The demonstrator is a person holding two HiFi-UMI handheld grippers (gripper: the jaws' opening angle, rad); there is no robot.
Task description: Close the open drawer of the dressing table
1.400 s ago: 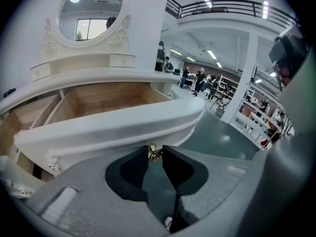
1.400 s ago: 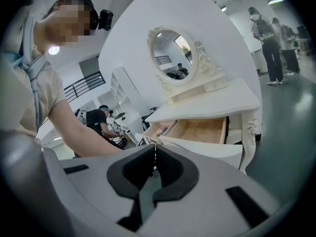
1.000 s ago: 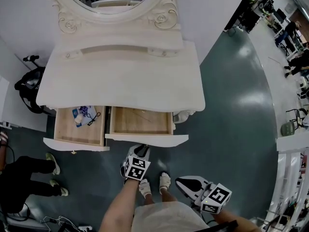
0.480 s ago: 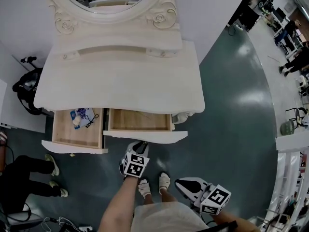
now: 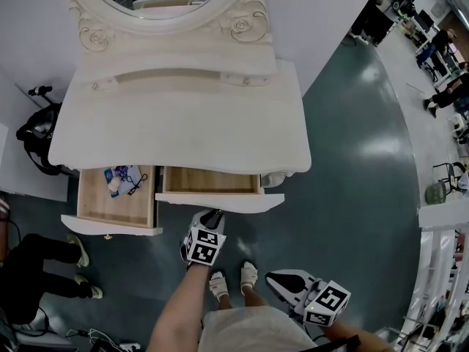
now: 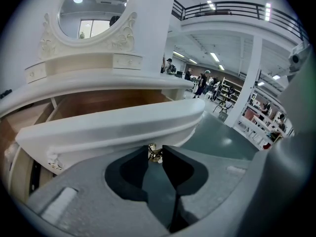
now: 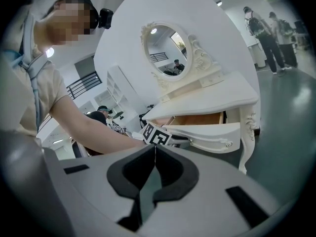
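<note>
The white dressing table (image 5: pixel 176 127) has two drawers pulled out. The right drawer (image 5: pixel 220 202) stands partly open, its wooden inside showing as a narrow strip. My left gripper (image 5: pixel 213 215) is at the middle of that drawer's front (image 6: pixel 113 126), and its jaws are shut on the small brass knob (image 6: pixel 155 154). The left drawer (image 5: pixel 110 224) stands further out. My right gripper (image 5: pixel 273 276) hangs low at the right, apart from the table, jaws shut and empty (image 7: pixel 154 148). In the right gripper view the right drawer (image 7: pixel 212 135) shows beyond my left arm.
The left drawer holds a blue packet and small items (image 5: pixel 121 177). A person in black (image 5: pixel 29 273) is at the left by a black bag (image 5: pixel 33 134). My own feet (image 5: pixel 233 281) stand just before the table. White furniture (image 5: pixel 440 218) borders the right.
The right drawer has slid further into the table, and my left gripper has moved toward the table with it. The right gripper has stayed where it was.
</note>
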